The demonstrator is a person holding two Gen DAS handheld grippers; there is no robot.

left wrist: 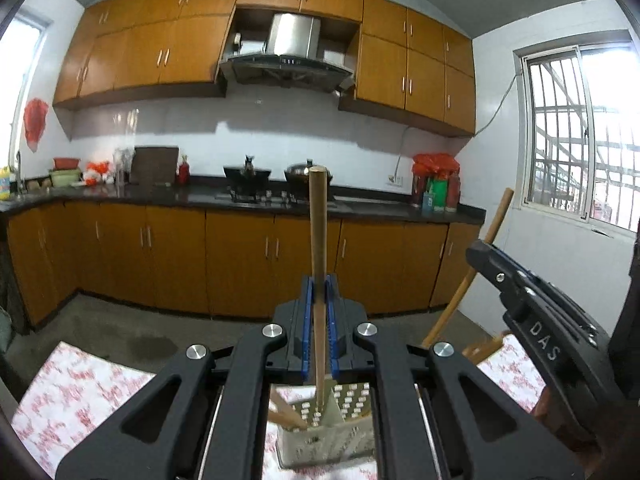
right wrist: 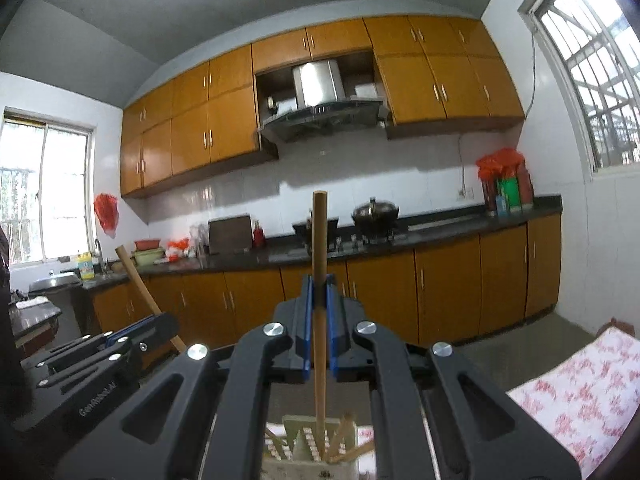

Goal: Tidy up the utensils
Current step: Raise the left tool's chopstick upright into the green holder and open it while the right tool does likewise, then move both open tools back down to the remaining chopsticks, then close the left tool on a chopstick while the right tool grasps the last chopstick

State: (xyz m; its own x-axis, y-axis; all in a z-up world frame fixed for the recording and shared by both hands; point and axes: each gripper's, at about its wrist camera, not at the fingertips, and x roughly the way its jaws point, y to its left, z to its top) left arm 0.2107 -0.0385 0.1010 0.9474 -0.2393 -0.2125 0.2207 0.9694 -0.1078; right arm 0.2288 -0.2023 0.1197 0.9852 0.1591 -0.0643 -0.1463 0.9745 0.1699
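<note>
Each gripper is clenched on one long wooden chopstick. The left gripper (left wrist: 319, 280) holds its wooden stick (left wrist: 317, 216) upright over the pale holder with small holes (left wrist: 320, 432), and the stick's low end is down at the holder's top. The right gripper (right wrist: 319, 280) holds the other wooden stick (right wrist: 319, 232) over the same holder. More sticks already lean inside the holder. Both sticks likely still need to be let go. The holder sits on a table with a red flowered cloth (left wrist: 80, 384).

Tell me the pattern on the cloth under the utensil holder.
The cloth is white with a red floral print, clearest in the right wrist view.
</note>
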